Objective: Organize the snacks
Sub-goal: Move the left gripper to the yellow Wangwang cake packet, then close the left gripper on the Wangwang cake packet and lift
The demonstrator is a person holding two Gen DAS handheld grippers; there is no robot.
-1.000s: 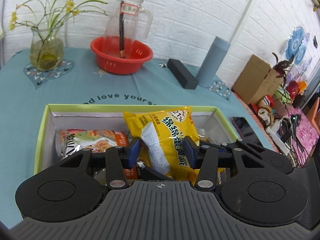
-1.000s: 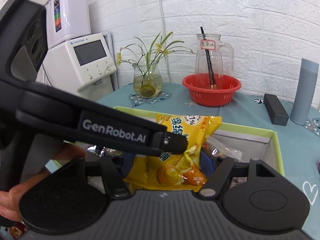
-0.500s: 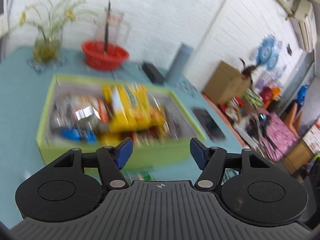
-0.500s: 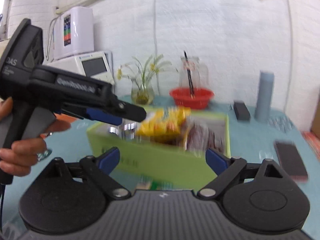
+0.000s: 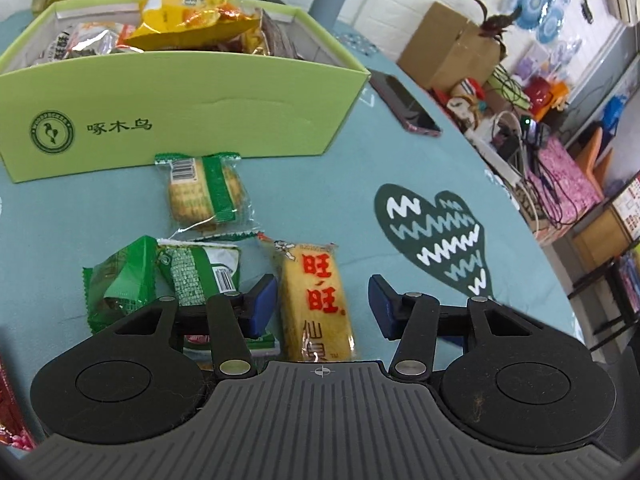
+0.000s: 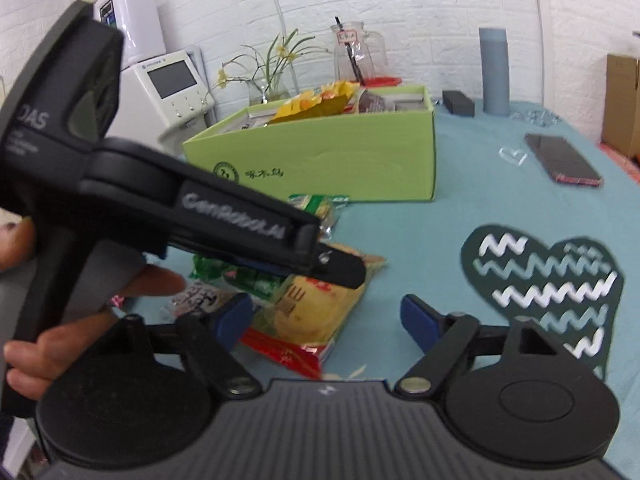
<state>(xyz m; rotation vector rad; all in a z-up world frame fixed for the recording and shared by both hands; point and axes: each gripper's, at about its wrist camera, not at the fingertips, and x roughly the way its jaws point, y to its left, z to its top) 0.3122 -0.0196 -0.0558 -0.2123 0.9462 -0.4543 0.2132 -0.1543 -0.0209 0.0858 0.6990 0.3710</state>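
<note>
Your left gripper [image 5: 322,304] hung over the loose snacks in front of the green box [image 5: 180,116], its jaws closing with the yellow rice-cracker packet [image 5: 314,300] between them; the blue pads did not yet press on it. Just left of that packet lay a green wrapped snack [image 5: 120,280], and between it and the box wall a clear packet of round biscuits [image 5: 206,192] lay just beside the box. Inside the box, a yellow bag [image 5: 188,16] sat on top of the other snacks. Your right gripper [image 6: 326,320] was also closing, empty, its pads apart over a red-edged packet [image 6: 296,350] on the teal tablecloth [image 6: 460,200]. A phone [image 5: 404,104] lay to the right of the box.
</note>
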